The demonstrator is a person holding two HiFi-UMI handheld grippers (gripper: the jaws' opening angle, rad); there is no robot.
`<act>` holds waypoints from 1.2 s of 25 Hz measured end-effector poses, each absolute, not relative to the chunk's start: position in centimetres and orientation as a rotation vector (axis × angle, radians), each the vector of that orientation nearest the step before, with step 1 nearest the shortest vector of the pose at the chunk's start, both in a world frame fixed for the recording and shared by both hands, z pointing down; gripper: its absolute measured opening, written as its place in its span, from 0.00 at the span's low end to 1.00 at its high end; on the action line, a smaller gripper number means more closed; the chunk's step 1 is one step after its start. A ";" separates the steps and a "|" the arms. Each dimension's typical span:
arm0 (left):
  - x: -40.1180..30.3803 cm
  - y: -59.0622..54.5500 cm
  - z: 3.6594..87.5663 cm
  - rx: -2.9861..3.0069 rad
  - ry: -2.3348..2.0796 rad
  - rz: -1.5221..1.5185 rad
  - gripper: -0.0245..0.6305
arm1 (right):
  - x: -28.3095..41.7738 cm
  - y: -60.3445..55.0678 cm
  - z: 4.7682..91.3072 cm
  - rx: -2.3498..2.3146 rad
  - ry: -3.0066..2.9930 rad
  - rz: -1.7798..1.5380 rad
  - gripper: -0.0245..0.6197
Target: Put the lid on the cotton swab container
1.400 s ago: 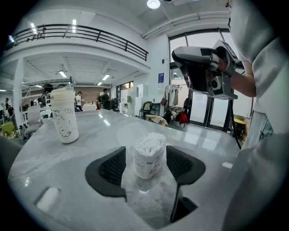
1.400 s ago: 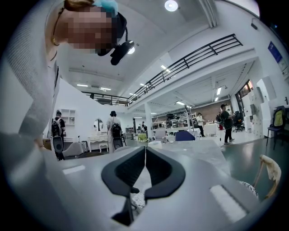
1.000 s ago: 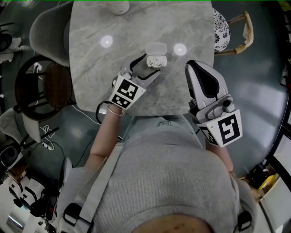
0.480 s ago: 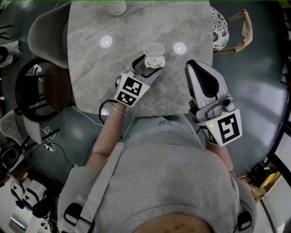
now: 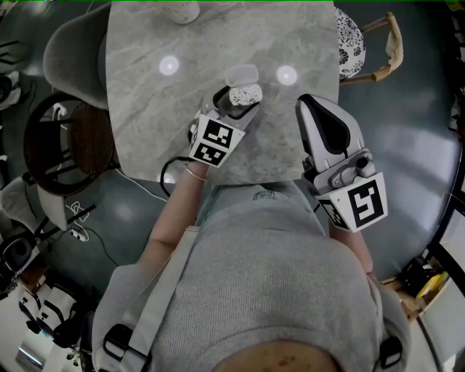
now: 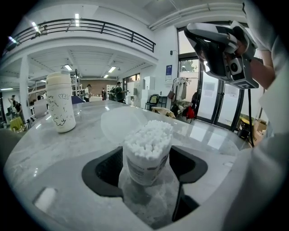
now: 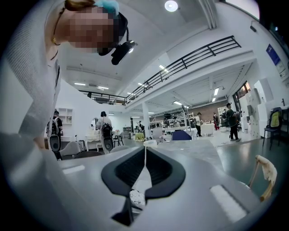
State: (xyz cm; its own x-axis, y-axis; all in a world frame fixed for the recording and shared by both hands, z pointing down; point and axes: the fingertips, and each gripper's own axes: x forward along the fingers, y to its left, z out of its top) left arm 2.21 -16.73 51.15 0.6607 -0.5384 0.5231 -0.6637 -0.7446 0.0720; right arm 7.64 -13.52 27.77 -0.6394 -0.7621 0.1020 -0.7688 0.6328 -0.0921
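Observation:
The cotton swab container (image 5: 245, 94), a clear tub packed with white swabs (image 6: 146, 155), stands upright on the grey marble table (image 5: 160, 123). Its translucent lid (image 5: 242, 74) lies flat on the table just behind it (image 6: 118, 124). My left gripper (image 5: 234, 104) is open, with the container between its black jaws (image 6: 145, 169); the pads sit close beside its walls and I see no squeeze. My right gripper (image 5: 312, 103) is shut and empty (image 7: 143, 153), held by the table's right front corner, pointing about level. The container shows small under its jaws (image 7: 134, 197).
A white patterned bottle (image 5: 187, 10) stands at the table's far edge (image 6: 61, 103). A grey chair (image 5: 73, 43) and a dark round stool (image 5: 65, 138) are on the left. A patterned-cushion chair (image 5: 354, 43) is at the right.
My left gripper has slid forward along the table, so the container now sits between its jaws instead of ahead of them. The right gripper has stayed put.

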 end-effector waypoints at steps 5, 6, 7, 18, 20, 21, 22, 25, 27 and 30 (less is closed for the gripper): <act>2.3 -16.9 51.6 2.617 -0.994 0.711 0.53 | 7.6 -13.4 27.9 1.307 -2.789 0.200 0.05; 2.3 -17.0 51.6 2.613 -1.005 0.710 0.52 | 7.6 -13.3 27.9 1.307 -2.789 0.200 0.05; 2.2 -17.1 51.6 2.610 -1.013 0.709 0.51 | 7.6 -13.3 27.9 1.306 -2.789 0.200 0.05; 2.2 -17.4 51.6 2.623 -1.016 0.710 0.47 | 7.7 -13.1 27.9 1.299 -2.797 0.228 0.05; 2.2 -17.3 51.6 2.626 -1.011 0.711 0.47 | 7.7 -13.0 27.9 1.296 -2.797 0.224 0.05; 2.2 -17.3 51.5 2.626 -1.006 0.712 0.47 | 7.7 -13.0 27.8 1.293 -2.797 0.222 0.05; 2.2 -17.2 51.4 2.629 -1.002 0.709 0.47 | 7.6 -12.9 27.8 1.291 -2.798 0.219 0.05; 2.1 -17.4 50.6 2.643 -1.003 0.678 0.47 | 7.5 -12.8 27.8 1.283 -2.798 0.215 0.05; 2.1 -17.5 50.0 2.657 -1.010 0.657 0.47 | 7.5 -12.8 27.7 1.282 -2.799 0.213 0.05; 2.0 -17.6 49.0 2.669 -1.014 0.630 0.47 | 7.5 -12.7 27.7 1.280 -2.802 0.210 0.05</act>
State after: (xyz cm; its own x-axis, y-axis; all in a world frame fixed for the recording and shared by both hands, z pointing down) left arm 2.00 -17.60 48.96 0.6707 -0.5790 0.4636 -0.6722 -0.7387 0.0498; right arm 7.52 -12.75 27.69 -0.6552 -0.7482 0.1051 -0.7555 0.6474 -0.1011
